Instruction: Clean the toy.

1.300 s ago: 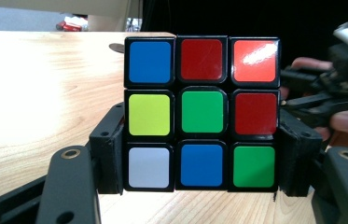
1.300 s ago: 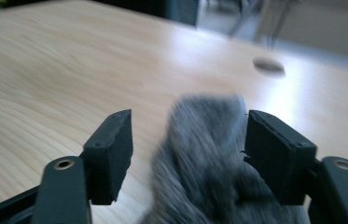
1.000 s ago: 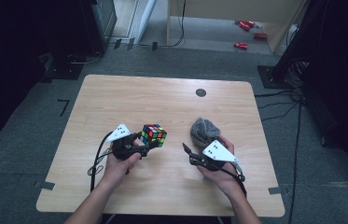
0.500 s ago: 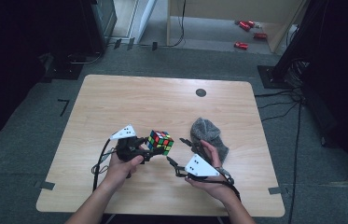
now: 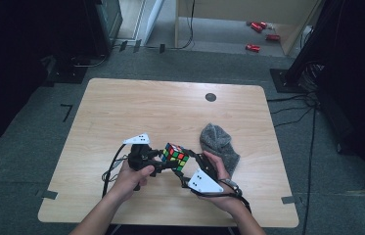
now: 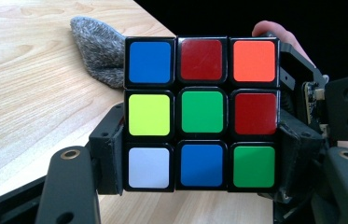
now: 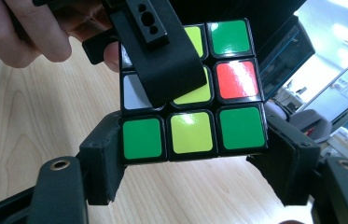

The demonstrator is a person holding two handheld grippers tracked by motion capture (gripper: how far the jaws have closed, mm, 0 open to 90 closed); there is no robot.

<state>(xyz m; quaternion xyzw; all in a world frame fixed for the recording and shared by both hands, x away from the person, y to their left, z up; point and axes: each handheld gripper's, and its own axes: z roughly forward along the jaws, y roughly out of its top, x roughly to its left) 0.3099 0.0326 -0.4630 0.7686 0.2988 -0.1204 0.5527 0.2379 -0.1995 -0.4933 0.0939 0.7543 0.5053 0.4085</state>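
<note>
Light wood-grain table (image 5: 136,105) with rounded corners is seen on a grey floor, dark surroundings on both sides. Held above its near-centre part is a scrambled 3x3 puzzle cube with black edges and coloured stickers (image 5: 175,156), between the two handheld tools.

Left gripper (image 6: 199,168): jaws are clamped on the cube's left and right sides, as shown in the left gripper view. Face toward that camera reads blue/dark red/orange, yellow/green/red, white/blue/green.

Right gripper (image 7: 192,161): jaws are closed against the lower row of the cube from either side, per the right gripper view; green/yellow/green is seen along that row, red and green above on the right. One black jaw of the other gripper crosses the upper-left of that face, with the person's left hand (image 7: 20,35) behind it.

In the high view the left gripper (image 5: 163,164) and right gripper (image 5: 190,164) meet at the cube, each topped by a grey three-cornered plate. Black cable (image 5: 111,169) is looped off the left one.

Crumpled grey knitted cloth (image 5: 218,144) lies on the table just beside the right hand (image 5: 219,183), right of the cube. Small dark round mark (image 5: 211,97) sits toward the table's far edge. Red objects (image 5: 258,34) are seen on the floor far behind.
</note>
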